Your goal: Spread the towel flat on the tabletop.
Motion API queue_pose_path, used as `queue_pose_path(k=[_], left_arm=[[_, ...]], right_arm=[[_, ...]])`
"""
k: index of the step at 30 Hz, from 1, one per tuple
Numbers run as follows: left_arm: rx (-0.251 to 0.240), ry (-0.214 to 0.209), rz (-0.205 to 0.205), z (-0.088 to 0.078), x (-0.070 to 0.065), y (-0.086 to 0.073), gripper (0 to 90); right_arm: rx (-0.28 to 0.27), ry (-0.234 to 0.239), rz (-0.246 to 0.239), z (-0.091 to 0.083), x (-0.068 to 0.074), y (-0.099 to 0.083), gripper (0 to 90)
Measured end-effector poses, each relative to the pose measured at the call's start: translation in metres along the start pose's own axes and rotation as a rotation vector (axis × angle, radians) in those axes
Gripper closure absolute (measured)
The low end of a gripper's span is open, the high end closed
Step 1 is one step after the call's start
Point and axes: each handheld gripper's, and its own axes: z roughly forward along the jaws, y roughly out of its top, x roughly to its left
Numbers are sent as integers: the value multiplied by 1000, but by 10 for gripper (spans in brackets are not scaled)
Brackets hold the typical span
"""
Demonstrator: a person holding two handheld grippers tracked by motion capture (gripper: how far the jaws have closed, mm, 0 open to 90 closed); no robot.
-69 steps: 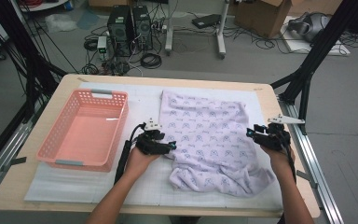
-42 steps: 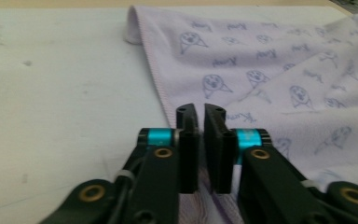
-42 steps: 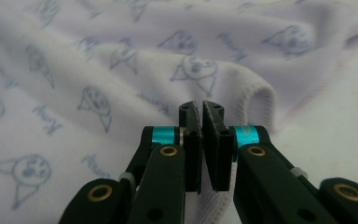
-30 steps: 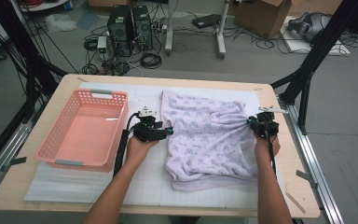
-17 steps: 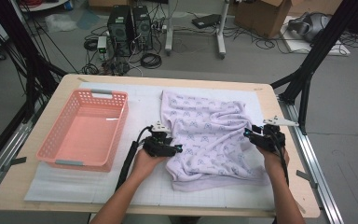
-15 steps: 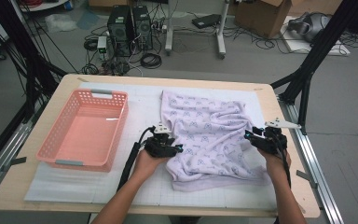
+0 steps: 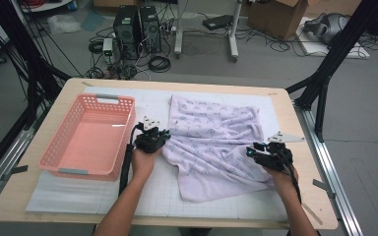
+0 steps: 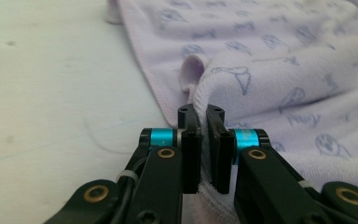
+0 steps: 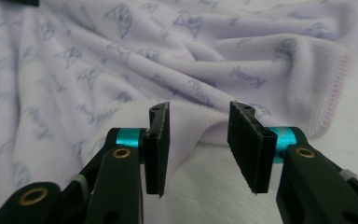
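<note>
The lilac towel (image 7: 216, 142) lies rumpled on the table (image 7: 295, 123), right of centre. The left gripper (image 8: 203, 122) is clamped on the towel's hem at its 9 o'clock edge. The right gripper (image 9: 199, 127), at 4 o'clock, stands with jaws apart and cloth between them; contact is uncertain. Judged step: taking hold for a fold or lift. Next: close the right jaws. The pink basket (image 7: 89, 137) sits empty at 9 o'clock, unobstructive.

A fold of the lilac printed terry towel (image 8: 279, 70) vanishes between the left gripper (image 8: 203, 112)'s closed black jaws, its pinched edge hidden. The towel runs off every edge of the right gripper view, and its small blue motifs blur beyond reading.
</note>
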Motion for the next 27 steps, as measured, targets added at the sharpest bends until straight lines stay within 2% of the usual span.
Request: queue_pose_path(k=[3, 4, 5, 7, 8, 10, 11, 12, 14, 16, 17, 19, 21, 23, 25, 27], left_arm=[[8, -16, 2, 0, -1, 0, 835], [9, -34, -11, 0, -1, 0, 807], [9, -45, -24, -1, -2, 0, 758], [7, -68, -38, -2, -2, 1, 630], [5, -84, -42, -3, -3, 1, 609], [7, -98, -32, -5, -4, 0, 552], [9, -111, -38, -7, -5, 0, 530], [7, -117, -40, -8, -6, 0, 517], [5, -133, -35, -11, -6, -1, 502], [3, -149, -38, -13, -7, -3, 501], [3, -154, -38, -14, -7, -4, 497], [18, -174, -34, -16, -10, -5, 477], [34, -200, -18, -17, -14, -6, 459], [43, -220, 3, -19, -19, -7, 449], [40, -239, 13, -20, -24, -9, 438], [70, -247, 36, -18, -30, -14, 430]], right_arm=[[25, 44, 0, 13, 10, 4, 512], [40, 60, -5, 17, 13, 4, 505], [65, 57, -20, 22, 16, 5, 502], [117, 12, -57, 31, 20, 5, 508], [145, -9, -63, 36, 19, 4, 522], [178, -18, -48, 42, 15, 2, 596], [174, -18, -40, 41, 14, 3, 736], [173, -11, -58, 40, 12, 4, 820], [168, -40, -120, 40, 10, 5, 841], [139, -111, -128, 40, 5, 6, 841], [118, -165, -130, 40, 1, 7, 840], [75, -279, -118, 38, -8, 7, 837], [54, -359, -92, 37, -17, 6, 825], [40, -375, -45, 35, -24, 5, 791], [7, -363, 1, 30, -26, 5, 727], [-39, -337, 32, 20, -26, 6, 672]])
